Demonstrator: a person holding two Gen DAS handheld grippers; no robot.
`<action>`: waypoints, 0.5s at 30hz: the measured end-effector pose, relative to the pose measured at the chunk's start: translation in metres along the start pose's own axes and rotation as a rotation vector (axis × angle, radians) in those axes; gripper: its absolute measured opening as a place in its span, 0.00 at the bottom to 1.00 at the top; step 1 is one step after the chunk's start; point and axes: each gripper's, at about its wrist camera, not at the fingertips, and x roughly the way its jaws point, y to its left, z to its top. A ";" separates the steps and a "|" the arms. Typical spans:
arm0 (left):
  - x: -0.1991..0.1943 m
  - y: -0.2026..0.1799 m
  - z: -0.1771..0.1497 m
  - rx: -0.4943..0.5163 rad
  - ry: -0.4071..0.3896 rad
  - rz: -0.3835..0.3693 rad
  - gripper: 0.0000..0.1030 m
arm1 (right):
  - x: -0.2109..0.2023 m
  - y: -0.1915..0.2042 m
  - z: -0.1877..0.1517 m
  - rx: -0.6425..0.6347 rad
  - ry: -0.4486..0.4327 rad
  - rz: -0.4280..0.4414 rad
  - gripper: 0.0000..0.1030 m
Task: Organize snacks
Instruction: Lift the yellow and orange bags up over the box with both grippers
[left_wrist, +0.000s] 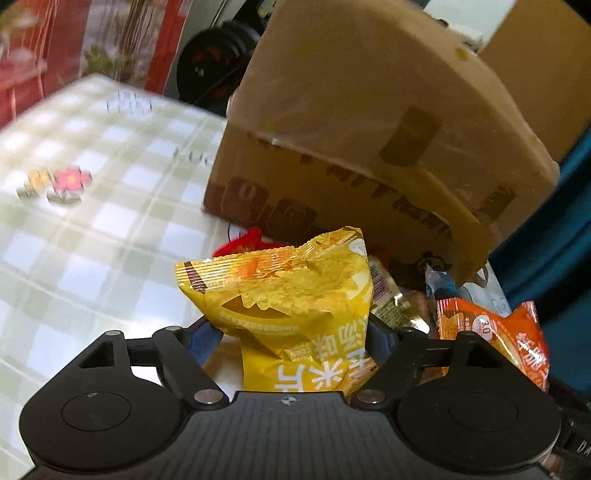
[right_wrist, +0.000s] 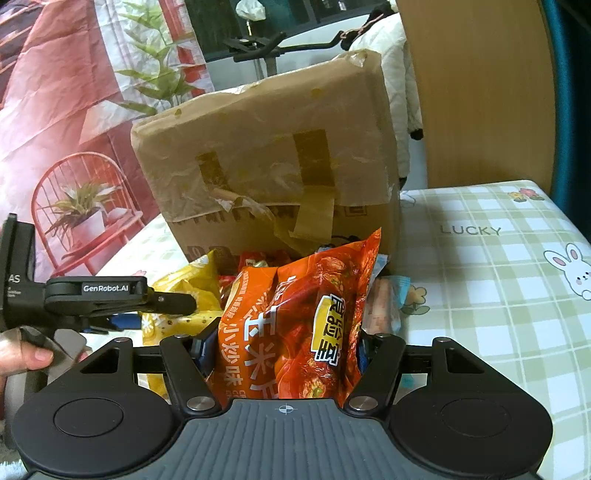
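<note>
Yellow bag (left_wrist: 291, 306) sits pinched in the left gripper (left_wrist: 291, 332). Right gripper (right_wrist: 284, 347) pinches the orange bag (right_wrist: 295, 325). More snacks wait beside the cardboard box (right_wrist: 266, 166), so sorting looks barely begun.

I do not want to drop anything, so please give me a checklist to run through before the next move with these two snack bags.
1. Right gripper closed on the orange bag: ok.
2. Left gripper pads against both sides of the yellow bag: ok; how firmly, cannot tell.
3. Cardboard box open to take snacks: cannot tell; tape covers the faces that show, and no opening is seen.
4. Bare tablecloth for setting bags down: ok, to the right of the pile.
5. Loose packets clear of the held bags: not ok; they lie right beside the orange bag.
</note>
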 end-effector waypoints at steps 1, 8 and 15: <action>-0.005 -0.001 0.001 0.004 -0.013 0.002 0.78 | -0.001 0.000 0.000 -0.001 -0.004 0.000 0.59; -0.046 -0.012 0.011 0.067 -0.123 0.047 0.78 | -0.011 0.003 0.002 -0.004 -0.032 -0.002 0.59; -0.086 -0.025 0.026 0.116 -0.260 0.062 0.78 | -0.028 0.016 0.022 -0.032 -0.092 -0.004 0.59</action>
